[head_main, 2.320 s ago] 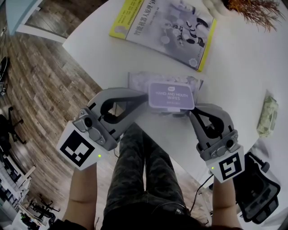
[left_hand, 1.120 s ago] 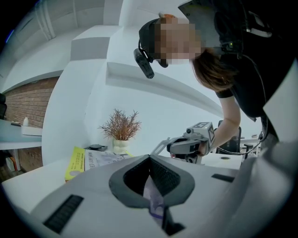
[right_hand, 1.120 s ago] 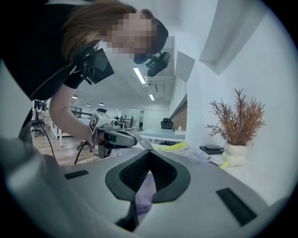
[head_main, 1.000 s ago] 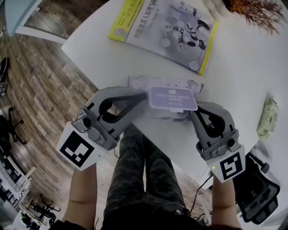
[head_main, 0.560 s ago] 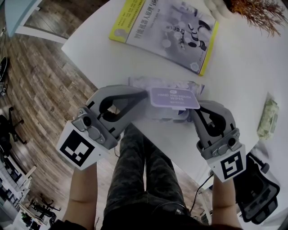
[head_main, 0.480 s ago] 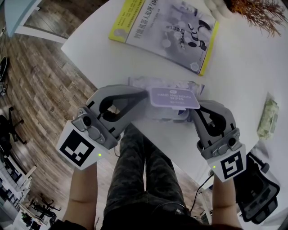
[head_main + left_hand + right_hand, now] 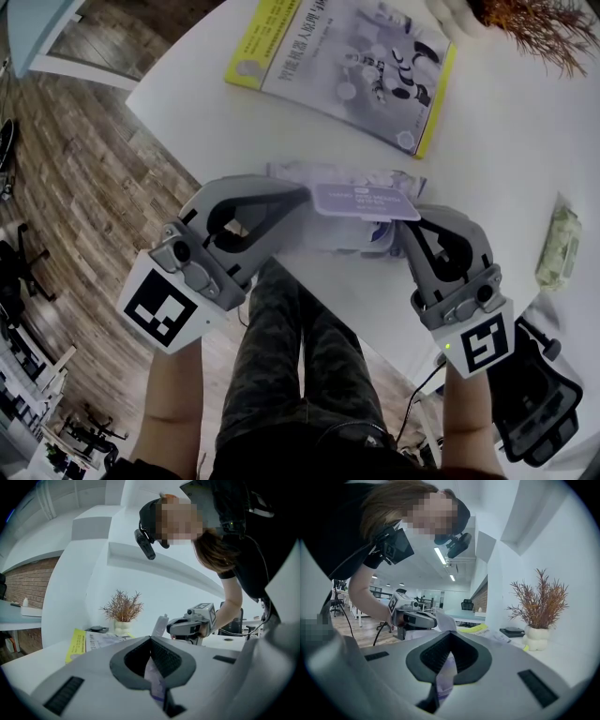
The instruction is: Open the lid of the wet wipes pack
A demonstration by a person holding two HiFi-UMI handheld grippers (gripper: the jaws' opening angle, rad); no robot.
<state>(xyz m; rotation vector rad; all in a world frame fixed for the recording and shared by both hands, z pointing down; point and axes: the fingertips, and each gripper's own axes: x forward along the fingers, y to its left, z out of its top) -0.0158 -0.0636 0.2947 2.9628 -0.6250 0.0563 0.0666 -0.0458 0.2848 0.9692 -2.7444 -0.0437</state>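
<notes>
Head view looks down on a white table whose edge runs above a wooden floor, with the person's legs below it. A yellow-bordered magazine lies flat at the far side of the table, and a dried plant stands at the far right corner.

The left gripper and the right gripper reach in from the near edge, one at each end of the wet wipes pack, which sits between them close to the table's near edge. Each gripper's own view shows its jaws pressed together on a thin lilac-and-white edge of the pack.

The lilac lid is on top of the pack and appears as a narrow tilted panel; how far it is lifted cannot be told.

A small green packet lies well apart on the right.
</notes>
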